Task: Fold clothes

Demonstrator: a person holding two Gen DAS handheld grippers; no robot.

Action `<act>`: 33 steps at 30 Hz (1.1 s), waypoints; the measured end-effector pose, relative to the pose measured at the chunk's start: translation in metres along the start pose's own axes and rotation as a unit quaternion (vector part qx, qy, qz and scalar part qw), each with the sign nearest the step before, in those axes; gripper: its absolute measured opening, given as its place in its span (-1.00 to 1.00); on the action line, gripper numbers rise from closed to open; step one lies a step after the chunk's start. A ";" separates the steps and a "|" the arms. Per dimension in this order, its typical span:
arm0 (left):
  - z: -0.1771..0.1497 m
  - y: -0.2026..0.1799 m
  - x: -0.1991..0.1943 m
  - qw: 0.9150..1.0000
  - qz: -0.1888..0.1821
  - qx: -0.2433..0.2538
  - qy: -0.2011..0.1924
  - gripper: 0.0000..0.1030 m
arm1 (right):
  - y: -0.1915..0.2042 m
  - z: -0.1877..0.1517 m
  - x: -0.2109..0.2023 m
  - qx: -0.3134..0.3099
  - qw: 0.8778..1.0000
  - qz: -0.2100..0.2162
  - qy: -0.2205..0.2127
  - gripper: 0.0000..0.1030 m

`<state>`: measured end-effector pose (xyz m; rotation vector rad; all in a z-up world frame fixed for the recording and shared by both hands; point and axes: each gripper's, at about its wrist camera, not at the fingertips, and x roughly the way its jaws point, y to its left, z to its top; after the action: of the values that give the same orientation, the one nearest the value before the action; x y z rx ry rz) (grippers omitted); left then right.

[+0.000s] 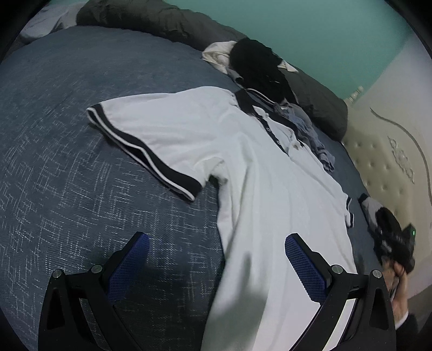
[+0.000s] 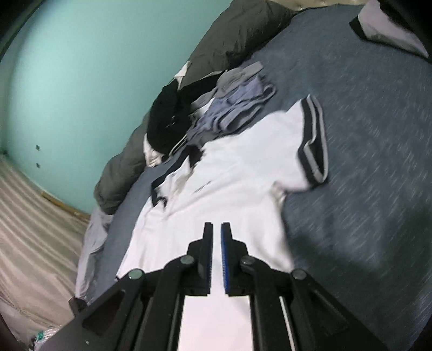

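A white polo shirt (image 1: pixel 256 189) with a dark collar and dark-banded sleeves lies spread on the blue bedspread (image 1: pixel 67 162). My left gripper (image 1: pixel 216 240) is open and empty. It hovers over the shirt's lower left edge, one blue pad above the bedspread and the other above the white cloth. The right gripper (image 1: pixel 388 229) shows dark and blurred in a hand at the shirt's far right. In the right wrist view the right gripper (image 2: pixel 216 226) is shut above the shirt (image 2: pixel 229 175), and I see no cloth pinched between its pads.
A heap of clothes, black (image 1: pixel 259 70) and pale blue (image 1: pixel 305 127), lies beyond the collar. A dark duvet (image 1: pixel 162 19) runs along the teal wall. A cream tufted headboard (image 1: pixel 391 162) stands at the right. Another grey garment (image 2: pixel 391 27) lies far off on the bedspread (image 2: pixel 364 162).
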<state>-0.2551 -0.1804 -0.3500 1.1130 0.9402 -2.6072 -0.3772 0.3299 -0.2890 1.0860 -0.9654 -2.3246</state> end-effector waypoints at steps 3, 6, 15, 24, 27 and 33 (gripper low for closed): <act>0.003 0.003 0.003 1.000 0.002 -0.011 0.008 0.99 | 0.003 -0.015 0.007 -0.002 1.000 0.016 0.006 -0.88; 0.011 0.008 0.002 1.000 0.016 -0.015 0.004 0.99 | 0.001 -0.024 0.012 -0.003 1.000 0.024 0.012 -0.88; 0.058 0.043 0.003 0.997 0.065 -0.046 0.001 0.99 | -0.005 -0.022 0.007 0.002 0.999 0.048 -0.012 -0.88; 0.097 0.064 0.011 0.995 0.092 -0.029 -0.003 0.99 | -0.007 -0.025 0.008 0.003 0.999 0.046 -0.019 -0.88; 0.104 0.073 0.015 0.995 0.093 -0.038 0.000 0.99 | -0.006 -0.025 0.008 0.001 0.999 0.046 -0.022 -0.88; 0.115 0.085 0.020 0.994 0.102 -0.040 0.006 0.98 | -0.004 -0.025 0.007 -0.001 0.999 0.048 -0.027 -0.88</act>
<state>-0.3072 -0.3151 -0.3443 1.1402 0.8750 -2.3810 -0.3625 0.3180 -0.3075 0.9600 -1.0118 -2.2872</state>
